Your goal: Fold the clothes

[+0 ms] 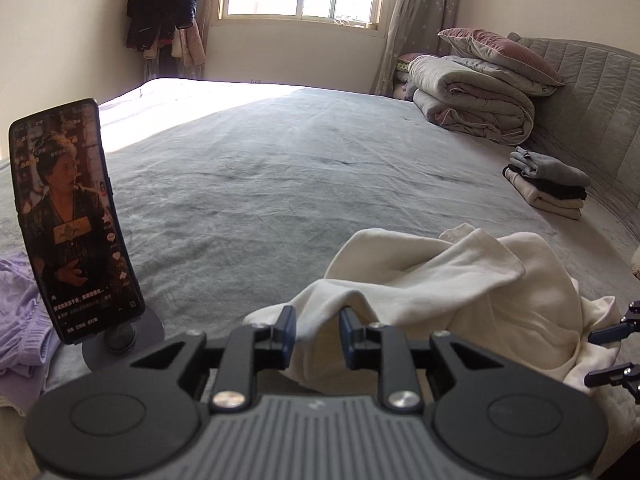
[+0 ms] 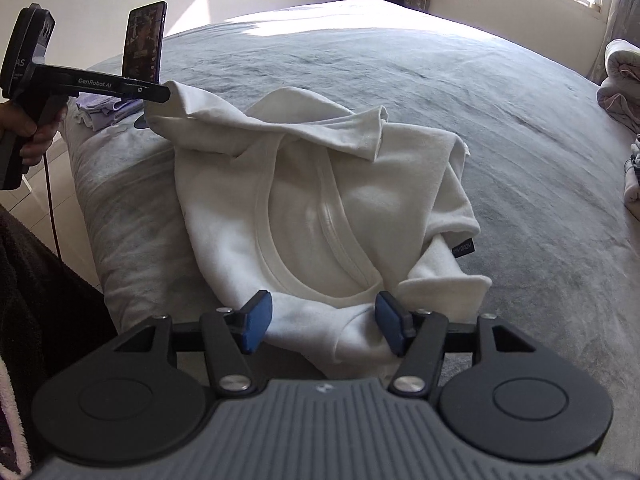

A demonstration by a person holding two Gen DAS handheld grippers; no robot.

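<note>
Grey bed (image 2: 440,92); white shirt (image 2: 320,208) collar nearward

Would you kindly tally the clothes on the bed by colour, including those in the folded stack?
White or cream: 2, the crumpled white shirt and the bottom piece of the folded stack
Grey: 1, top of the stack
Black: 1, middle of the stack
Lilac: 1, the lilac garment
Total: 5
</note>
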